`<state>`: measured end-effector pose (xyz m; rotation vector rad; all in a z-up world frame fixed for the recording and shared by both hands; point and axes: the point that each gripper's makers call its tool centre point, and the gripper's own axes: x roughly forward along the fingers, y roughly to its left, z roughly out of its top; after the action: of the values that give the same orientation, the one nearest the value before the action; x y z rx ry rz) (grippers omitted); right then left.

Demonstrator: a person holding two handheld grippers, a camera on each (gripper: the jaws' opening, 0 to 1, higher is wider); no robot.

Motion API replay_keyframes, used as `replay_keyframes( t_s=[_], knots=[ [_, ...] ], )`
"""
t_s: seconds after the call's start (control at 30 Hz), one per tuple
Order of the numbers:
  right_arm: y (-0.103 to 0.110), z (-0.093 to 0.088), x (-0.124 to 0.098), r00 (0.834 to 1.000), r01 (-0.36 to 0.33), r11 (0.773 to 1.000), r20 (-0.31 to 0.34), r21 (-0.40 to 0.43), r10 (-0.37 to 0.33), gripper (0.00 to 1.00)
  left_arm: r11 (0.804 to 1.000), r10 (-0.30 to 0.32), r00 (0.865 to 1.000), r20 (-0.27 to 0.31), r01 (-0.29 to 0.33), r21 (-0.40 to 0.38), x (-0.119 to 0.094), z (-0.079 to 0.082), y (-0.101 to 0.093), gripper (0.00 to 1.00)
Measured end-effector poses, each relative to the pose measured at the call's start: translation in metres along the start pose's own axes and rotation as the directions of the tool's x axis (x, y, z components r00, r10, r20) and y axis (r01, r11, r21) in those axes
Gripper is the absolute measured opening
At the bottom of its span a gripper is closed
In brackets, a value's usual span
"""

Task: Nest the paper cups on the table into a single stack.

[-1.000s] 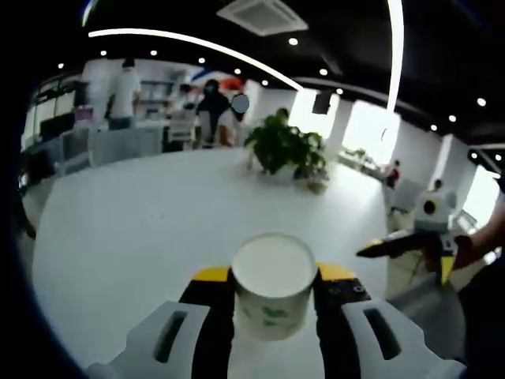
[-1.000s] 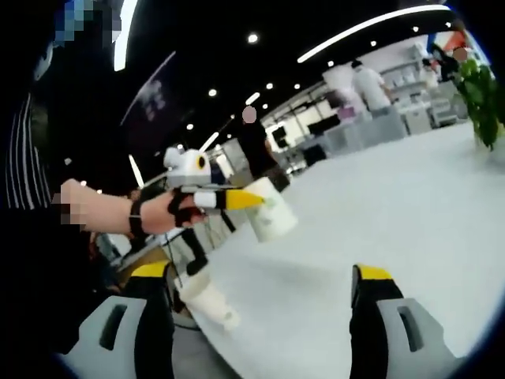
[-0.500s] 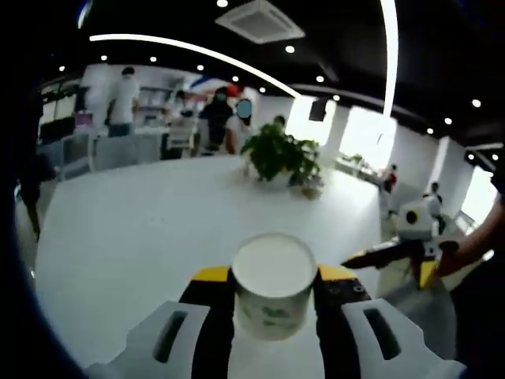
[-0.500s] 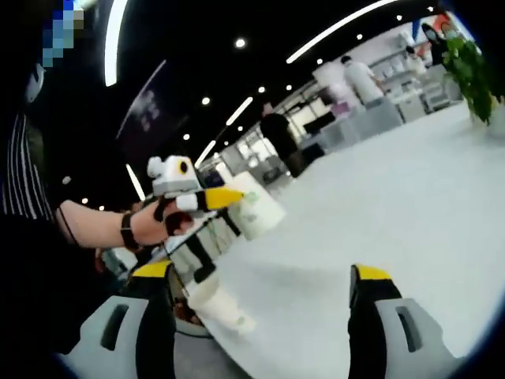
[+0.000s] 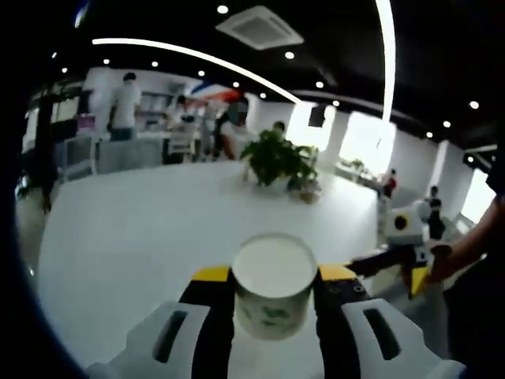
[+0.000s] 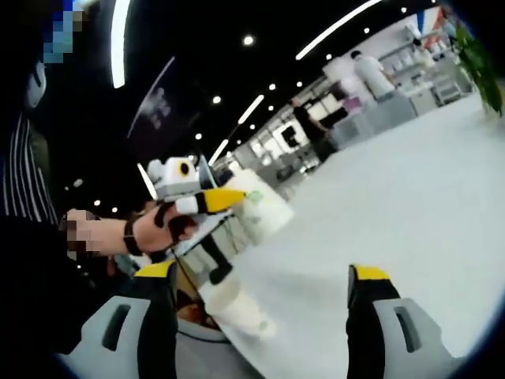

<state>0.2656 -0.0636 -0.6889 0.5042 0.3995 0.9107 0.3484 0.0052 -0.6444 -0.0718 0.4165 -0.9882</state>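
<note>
- Left gripper [image 5: 274, 296]: I hold a paper cup [image 5: 273, 286] clamped between its yellow-tipped jaws, mouth toward the camera, raised above the white worktop [image 5: 158, 221].
- Open room: in the left gripper view, bare worktop runs from the gripper to a potted plant [image 5: 276, 158] at the far edge, with people standing beyond it.
- Right gripper [image 6: 264, 288]: its jaws stand wide apart with nothing between them, over the worktop's near-left edge.
- Second cup [image 6: 235, 304]: it lies tipped on its side close to that edge, ahead of the right gripper; blur hides its print.
- Partly hidden: in the right gripper view, the held cup's lower part sits behind a yellow jaw; the worktop's right side is cut off.
</note>
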Motion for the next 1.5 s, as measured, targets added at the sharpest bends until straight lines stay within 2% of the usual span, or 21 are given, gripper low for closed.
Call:
replay_keyframes(
  t_s=[0.23,0.53,0.67,0.77,0.97,1.03,1.1,1.3,1.4,1.5],
  knots=[
    [0.010,0.001,0.011,0.998,-0.053,0.998,0.024,0.044,0.052,0.84,1.000,-0.028,0.999,-0.018,0.028,0.007,-0.002,-0.005,-0.013,0.37],
    [0.023,-0.001,0.020,0.994,-0.107,0.992,0.024,0.064,0.106,0.84,0.999,-0.050,0.998,-0.029,0.050,-0.005,-0.006,-0.012,-0.028,0.37],
    [0.030,-0.006,0.023,0.990,-0.142,0.987,0.009,0.080,0.142,0.79,0.998,-0.066,0.998,-0.025,0.065,-0.007,-0.005,-0.011,-0.036,0.37],
    [0.036,-0.007,0.025,0.986,-0.166,0.982,0.006,0.084,0.166,0.75,0.998,-0.066,0.997,-0.034,0.066,-0.003,-0.005,-0.013,-0.038,0.37],
    [0.042,-0.008,0.027,0.981,-0.193,0.976,0.007,0.102,0.194,0.72,0.996,-0.081,0.997,-0.020,0.080,-0.032,-0.006,-0.015,-0.044,0.37],
    [0.043,-0.009,0.029,0.980,-0.201,0.974,0.013,0.107,0.200,0.71,0.997,-0.078,0.996,-0.037,0.077,-0.014,-0.007,-0.019,-0.044,0.37],
    [0.044,-0.009,0.030,0.978,-0.210,0.971,0.020,0.115,0.209,0.70,0.996,-0.084,0.996,-0.027,0.084,-0.015,-0.007,-0.019,-0.045,0.37],
    [0.052,-0.006,0.030,0.969,-0.246,0.963,0.033,0.114,0.244,0.60,0.995,-0.094,0.995,-0.017,0.093,-0.032,-0.008,-0.017,-0.048,0.37],
    [0.051,0.000,0.030,0.966,-0.258,0.954,0.071,0.151,0.249,0.61,0.995,-0.093,0.996,-0.017,0.092,-0.036,-0.009,-0.017,-0.047,0.37],
    [0.050,0.004,0.029,0.964,-0.261,0.953,0.087,0.152,0.251,0.58,0.995,-0.095,0.995,-0.012,0.095,-0.043,-0.010,-0.016,-0.047,0.37]
  ],
)
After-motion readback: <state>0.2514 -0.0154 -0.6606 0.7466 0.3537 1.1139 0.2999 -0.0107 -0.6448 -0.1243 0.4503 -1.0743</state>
